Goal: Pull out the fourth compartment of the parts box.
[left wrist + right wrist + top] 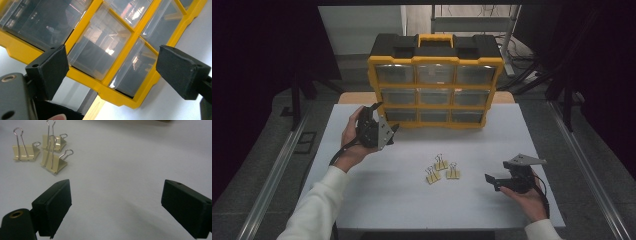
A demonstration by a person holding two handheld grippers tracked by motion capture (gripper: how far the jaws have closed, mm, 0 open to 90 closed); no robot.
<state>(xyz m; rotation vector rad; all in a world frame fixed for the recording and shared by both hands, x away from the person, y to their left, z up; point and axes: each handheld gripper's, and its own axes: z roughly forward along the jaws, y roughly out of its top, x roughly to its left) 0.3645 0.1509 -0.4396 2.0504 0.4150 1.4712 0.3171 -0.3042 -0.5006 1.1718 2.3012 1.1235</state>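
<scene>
White tabletop (377,200), dark room around it, and a yellow organizer (435,82) of clear drawers standing at the far edge. I have the left gripper (379,122) raised just before the organizer's lower left corner, jaws spread wide and empty; in its own view they frame the bottom drawers (100,53). My right gripper (494,181) sits low near the table's right edge, jaws likewise wide apart with nothing between them, facing three clips (442,170) that lie close together mid-table, well apart from both grippers.

I judge the clips (41,150) light, stiff and springy: painted steel bodies, thin wire handles. Smooth paint may slip, and the wire loops would pivot, so I would pinch across a body's flat sides, low near the fold. A drawer should slide easily; I would catch its front lip.
</scene>
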